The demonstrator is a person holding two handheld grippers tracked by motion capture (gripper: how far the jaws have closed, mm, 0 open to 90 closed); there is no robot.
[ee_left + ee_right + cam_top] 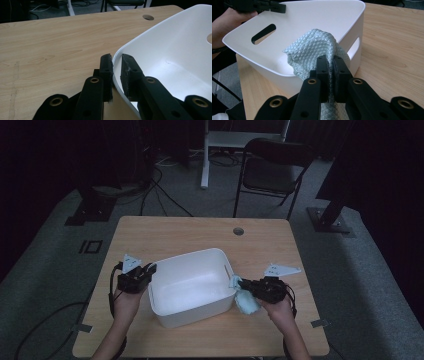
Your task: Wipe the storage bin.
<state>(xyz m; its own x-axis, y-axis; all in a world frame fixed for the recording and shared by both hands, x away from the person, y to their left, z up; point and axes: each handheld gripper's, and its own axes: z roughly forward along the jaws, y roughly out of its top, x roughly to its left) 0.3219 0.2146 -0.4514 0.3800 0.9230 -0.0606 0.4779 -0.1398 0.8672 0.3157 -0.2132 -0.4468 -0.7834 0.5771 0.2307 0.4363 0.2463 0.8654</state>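
While my left gripper (116, 75) pinches the near-left rim of the white plastic bin (192, 285), one jaw outside the wall and one inside, I judge its job is to steady the bin on the wooden table (165, 232) so it cannot slide when the other side is worked. My right gripper (330, 72) has its jaws pressed tight on a fold of pale blue waffle-weave cloth (314, 47), which bunches up above the pads and leans against the bin's right rim, beside the handle slot in that wall. From the high view the cloth (245, 299) hangs mostly outside the bin, touching its right side, with the upper edge at the lip. The bin's interior looks bare white, nothing lying on its floor, so I read this as wiping the rim or wall.
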